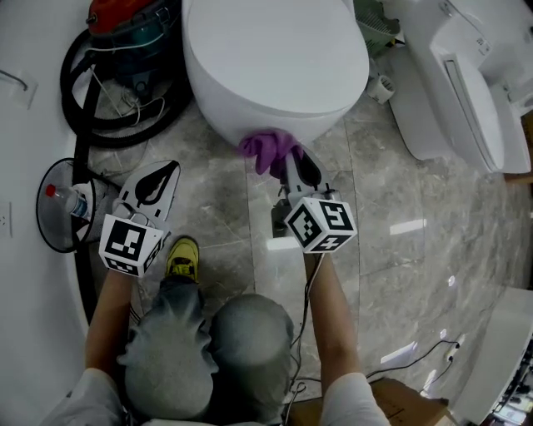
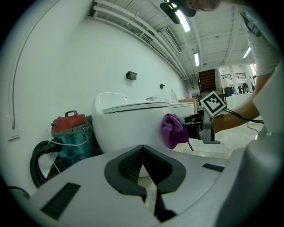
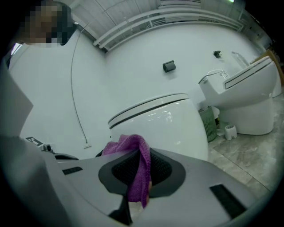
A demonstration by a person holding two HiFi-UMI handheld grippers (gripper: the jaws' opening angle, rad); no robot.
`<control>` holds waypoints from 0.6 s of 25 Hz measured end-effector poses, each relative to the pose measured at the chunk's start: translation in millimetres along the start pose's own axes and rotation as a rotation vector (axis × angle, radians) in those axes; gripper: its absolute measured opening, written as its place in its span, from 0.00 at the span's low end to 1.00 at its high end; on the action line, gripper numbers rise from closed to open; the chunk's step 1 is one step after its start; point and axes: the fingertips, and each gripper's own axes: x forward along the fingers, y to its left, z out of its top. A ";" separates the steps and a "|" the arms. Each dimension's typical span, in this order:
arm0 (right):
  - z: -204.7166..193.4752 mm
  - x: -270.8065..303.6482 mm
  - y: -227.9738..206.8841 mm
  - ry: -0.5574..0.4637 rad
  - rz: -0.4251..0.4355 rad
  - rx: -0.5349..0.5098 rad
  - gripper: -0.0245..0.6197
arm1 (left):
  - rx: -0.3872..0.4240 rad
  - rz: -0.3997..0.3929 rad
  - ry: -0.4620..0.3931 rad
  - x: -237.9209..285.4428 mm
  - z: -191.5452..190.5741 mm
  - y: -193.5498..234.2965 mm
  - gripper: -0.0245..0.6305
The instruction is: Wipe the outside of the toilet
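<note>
We find the right gripper [image 1: 296, 163] clenched on a purple cloth [image 1: 268, 150]. In the right gripper view its jaws pinch a fold of the fabric, with the rest bunched ahead of the tips. The cloth sits at the front of the toilet [image 1: 275, 66], low on the curved outer wall beneath the closed lid, and appears to be pressed against the porcelain.

The left gripper [image 2: 143, 166] is closed with nothing between its jaws. It is held off the toilet's front, on the side of the vacuum cleaner [image 1: 125, 25], and is well apart from the bowl.

The relation that governs the coming move is this. The toilet lies directly ahead of the right gripper, in line with its jaws, and that gripper is clearly the nearer of the two. The bowl's long axis runs away from the person, from front to back, so the outer wall curves away from the cloth on both sides.

We judge that the wiping is under way at the nose of the bowl, and that both flanks remain to be covered. The next stroke would need to follow the curve round one side while keeping the cloth against the wall.
</note>
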 end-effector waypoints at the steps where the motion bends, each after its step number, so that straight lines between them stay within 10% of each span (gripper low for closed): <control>1: 2.0 -3.8 -9.7 -0.010 -0.021 0.023 0.13 | 0.002 -0.007 0.001 1.4 0.2 -2.8 0.06; 9: 9.8 -14.5 -95.6 -0.019 -0.230 0.019 0.12 | 0.012 -0.024 0.012 7.5 -1.0 -9.0 0.06; 15: 13.6 -25.6 -100.4 -0.021 -0.230 -0.017 0.13 | 0.014 -0.008 0.021 2.9 -3.8 -3.0 0.06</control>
